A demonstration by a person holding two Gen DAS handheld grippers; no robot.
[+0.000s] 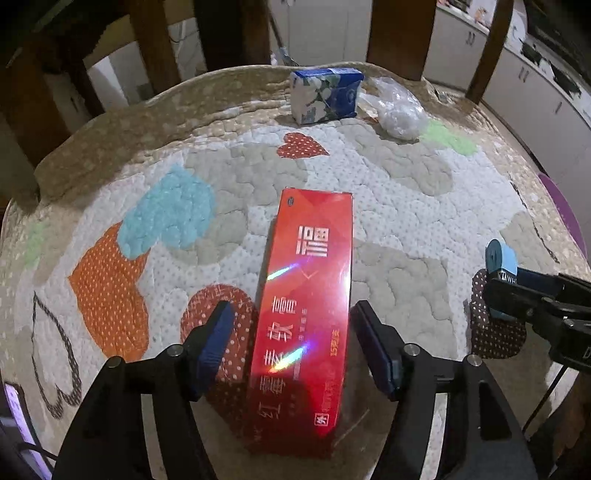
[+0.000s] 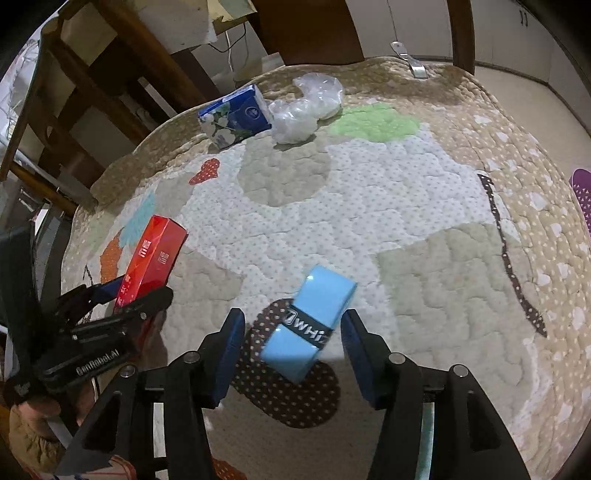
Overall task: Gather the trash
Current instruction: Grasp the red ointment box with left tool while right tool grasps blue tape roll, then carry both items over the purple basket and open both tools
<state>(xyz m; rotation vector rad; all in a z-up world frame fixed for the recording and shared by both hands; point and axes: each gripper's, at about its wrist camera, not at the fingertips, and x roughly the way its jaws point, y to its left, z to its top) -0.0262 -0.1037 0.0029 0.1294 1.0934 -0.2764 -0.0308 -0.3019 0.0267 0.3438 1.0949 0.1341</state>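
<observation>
desk is round, covered by a quilted cloth with heart patches; its rim curves across the top and down the right of both views. wide bare stretch through the middle and right of the right wrist view, nothing on it.

left tongs open, pads either side of the red box with a visible gap on both sides, not pressing. box lies flat at centre bottom of the left wrist view, long axis running up the frame.

right tongs open too, straddling the light blue pack with a black band, which sits tilted at centre bottom of the right wrist view on a brown dotted heart patch. whether the right pad touches it, cannot tell.

the two tongs are near each other: each shows at the other view's side edge.

far edge, top centre: blue tissue pack with a crumpled clear plastic bag just beside it, well apart from both tongs.

dark wooden chairs crowd the rim at top and upper left. pale cabinets at upper right.
</observation>
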